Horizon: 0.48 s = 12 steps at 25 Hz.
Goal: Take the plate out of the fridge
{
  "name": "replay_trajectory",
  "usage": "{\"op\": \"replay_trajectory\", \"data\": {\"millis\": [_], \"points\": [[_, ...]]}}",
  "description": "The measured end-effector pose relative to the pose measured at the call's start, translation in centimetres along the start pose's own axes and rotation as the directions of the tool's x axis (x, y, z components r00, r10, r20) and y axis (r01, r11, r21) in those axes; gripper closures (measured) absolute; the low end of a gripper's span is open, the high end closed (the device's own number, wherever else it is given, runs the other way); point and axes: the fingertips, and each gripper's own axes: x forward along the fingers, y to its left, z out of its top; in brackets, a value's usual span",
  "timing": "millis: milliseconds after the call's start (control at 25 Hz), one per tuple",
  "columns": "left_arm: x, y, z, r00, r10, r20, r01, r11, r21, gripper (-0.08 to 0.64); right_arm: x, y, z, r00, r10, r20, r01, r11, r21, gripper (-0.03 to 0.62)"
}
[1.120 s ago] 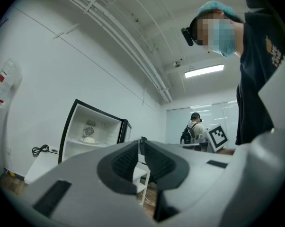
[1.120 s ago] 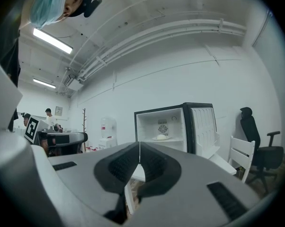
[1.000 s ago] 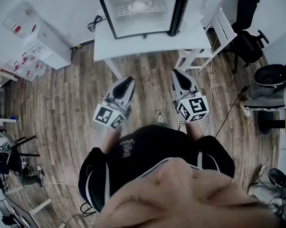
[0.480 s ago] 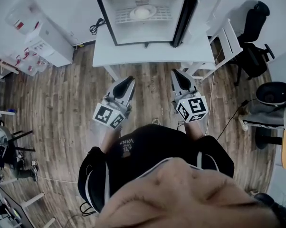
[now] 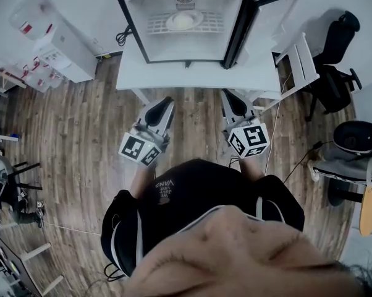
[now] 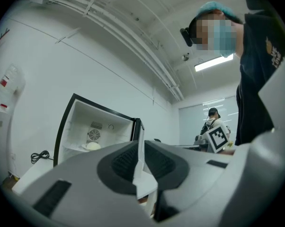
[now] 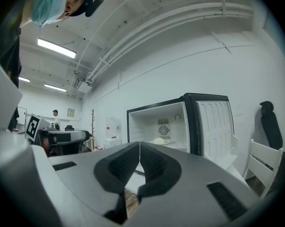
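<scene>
A white plate point(image 5: 181, 20) lies on the wire shelf inside the open black mini fridge point(image 5: 133, 23), whose door point(image 5: 269, 17) is swung out to the right. The fridge stands on a white table point(image 5: 198, 76). My left gripper point(image 5: 160, 108) and right gripper point(image 5: 233, 101) hover side by side over the wood floor, short of the table's front edge and pointing at the fridge. Both are shut with nothing in them. The plate point(image 6: 92, 146) shows far beyond the left gripper point(image 6: 139, 143). The plate point(image 7: 160, 141) also shows past the right gripper point(image 7: 139, 145).
A white chair point(image 5: 297, 67) stands right of the table, with a black office chair point(image 5: 334, 48) behind it. A water dispenser point(image 5: 56, 39) stands at the left wall. A black cable point(image 5: 124, 33) hangs beside the fridge. Another person point(image 6: 212, 119) stands far off.
The fridge and table have drawn nearer and lower in the head view as the person steps toward them. Both grippers keep their pose, carried slightly forward.
</scene>
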Motion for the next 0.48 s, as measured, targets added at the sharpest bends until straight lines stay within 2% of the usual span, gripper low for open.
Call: {"op": "replay_trajectory", "data": {"millis": [480], "points": [[2.4, 0.6, -1.1, 1.0, 0.027, -0.012, -0.027, 1.0, -0.014, 0.511, 1.6, -1.9, -1.0, 0.999, 0.042, -0.018, -0.042, 0.999, 0.017, 0.58]]}}
